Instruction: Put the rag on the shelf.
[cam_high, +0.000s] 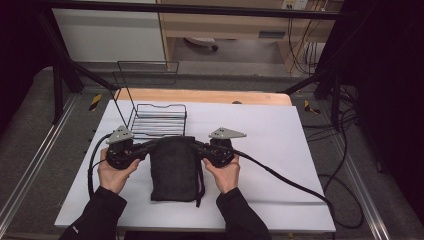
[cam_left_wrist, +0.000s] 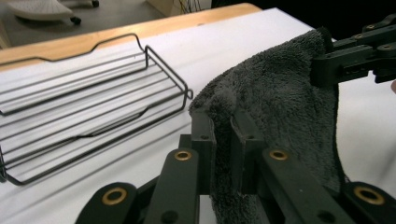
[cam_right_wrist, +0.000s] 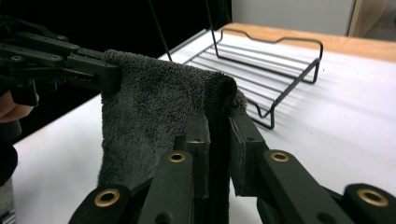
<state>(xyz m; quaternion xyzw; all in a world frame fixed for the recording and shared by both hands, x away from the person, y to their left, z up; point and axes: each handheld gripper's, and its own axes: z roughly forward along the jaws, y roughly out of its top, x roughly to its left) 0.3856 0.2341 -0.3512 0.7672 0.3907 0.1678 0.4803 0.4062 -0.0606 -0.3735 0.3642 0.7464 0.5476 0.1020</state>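
A dark grey towel (cam_high: 173, 170) lies folded on the white table cover, its far edge lifted between the two grippers. My left gripper (cam_high: 150, 145) is shut on the towel's far left corner (cam_left_wrist: 219, 100). My right gripper (cam_high: 199, 145) is shut on the far right corner (cam_right_wrist: 218, 91). In the left gripper view the other gripper's jaws pinch the towel's edge at upper right. The rest of the towel (cam_right_wrist: 140, 116) hangs down to the table.
A black wire rack (cam_high: 159, 120) stands just beyond the towel, with an upright wire back (cam_high: 146, 72). The rack (cam_left_wrist: 84, 107) lies left of the left jaws, and the rack (cam_right_wrist: 266, 65) sits past the right jaws. Cables trail off the table's right side (cam_high: 290, 182).
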